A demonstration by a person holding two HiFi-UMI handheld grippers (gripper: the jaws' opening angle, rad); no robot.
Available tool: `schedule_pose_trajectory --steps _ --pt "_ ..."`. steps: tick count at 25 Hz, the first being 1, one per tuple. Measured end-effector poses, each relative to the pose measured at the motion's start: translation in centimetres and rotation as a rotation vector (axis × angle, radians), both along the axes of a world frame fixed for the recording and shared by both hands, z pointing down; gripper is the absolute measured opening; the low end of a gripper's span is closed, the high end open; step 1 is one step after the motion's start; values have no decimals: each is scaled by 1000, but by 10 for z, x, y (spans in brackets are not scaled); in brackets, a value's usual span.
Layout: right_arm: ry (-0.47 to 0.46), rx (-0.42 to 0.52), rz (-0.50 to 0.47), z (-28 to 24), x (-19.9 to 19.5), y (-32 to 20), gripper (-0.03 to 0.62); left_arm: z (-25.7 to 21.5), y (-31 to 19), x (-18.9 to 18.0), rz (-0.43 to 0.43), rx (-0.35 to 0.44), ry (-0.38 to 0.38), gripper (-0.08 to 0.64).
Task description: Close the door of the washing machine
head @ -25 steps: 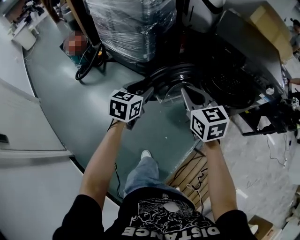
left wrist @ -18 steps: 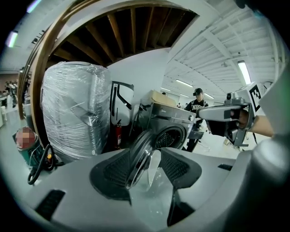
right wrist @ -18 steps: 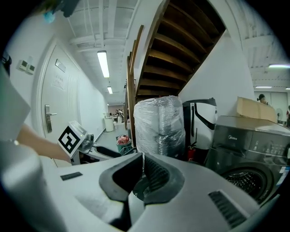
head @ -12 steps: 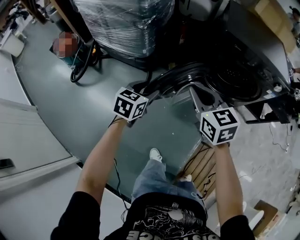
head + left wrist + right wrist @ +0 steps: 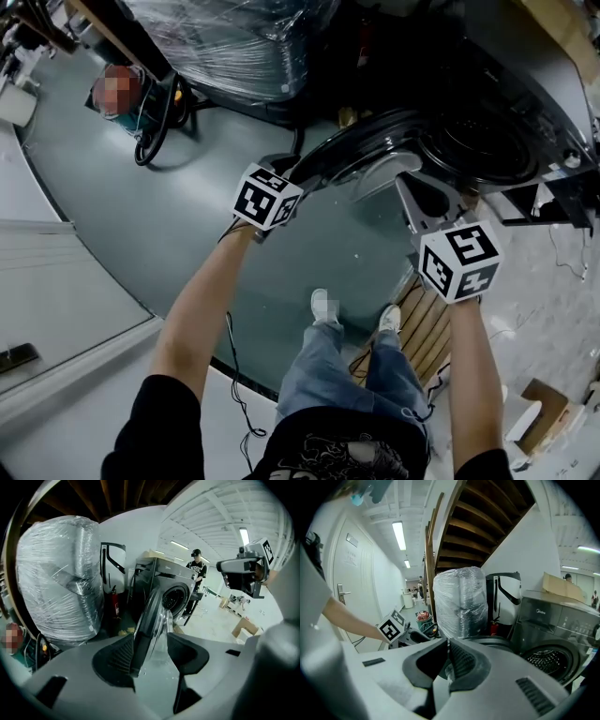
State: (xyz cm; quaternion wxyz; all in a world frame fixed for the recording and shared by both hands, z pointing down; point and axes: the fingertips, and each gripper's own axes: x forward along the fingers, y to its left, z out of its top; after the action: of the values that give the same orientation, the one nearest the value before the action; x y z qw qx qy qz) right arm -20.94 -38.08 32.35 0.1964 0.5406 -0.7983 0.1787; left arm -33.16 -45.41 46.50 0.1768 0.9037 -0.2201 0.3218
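Our left gripper (image 5: 152, 638), jaws just widened, loosely straddles the rim of the door (image 5: 151, 609), which stands swung out from the washing machine (image 5: 555, 620). Our right gripper (image 5: 446, 645), before the machine's front, is pinched together, empty.

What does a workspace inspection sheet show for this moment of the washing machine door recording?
Surface: grey-green floor.
Job's things: washing machine, drum exposed; door swung open.
Clutter: plastic-wrapped bundle, wooden pallet, cardboard box.
Grippers: left gripper open, fingers have just been opening, door's rim between them; right gripper shut, nothing seen between its fingers.
Cables: black hose coil beside the bundle; thin cable on the floor.
Surroundings: staircase overhead; a person beyond the machine.
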Motion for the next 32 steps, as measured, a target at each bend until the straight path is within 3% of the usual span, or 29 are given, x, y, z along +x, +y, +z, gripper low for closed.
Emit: schedule_pose_trajectory --steps 11,15,18,22,32 --pt "-3 -33 25 22 0 -2 23 48 -27 6 88 -11 -75 221" --pt "7 -57 46 32 10 0 23 61 -34 12 97 -14 -88 152" --pt "10 -72 67 36 15 2 23 66 -36 16 112 -16 -95 144" --pt "11 -77 82 39 25 2 23 68 -42 15 91 15 -125 103" --pt "-6 -74 116 39 53 16 23 68 -23 26 79 10 -142 97"
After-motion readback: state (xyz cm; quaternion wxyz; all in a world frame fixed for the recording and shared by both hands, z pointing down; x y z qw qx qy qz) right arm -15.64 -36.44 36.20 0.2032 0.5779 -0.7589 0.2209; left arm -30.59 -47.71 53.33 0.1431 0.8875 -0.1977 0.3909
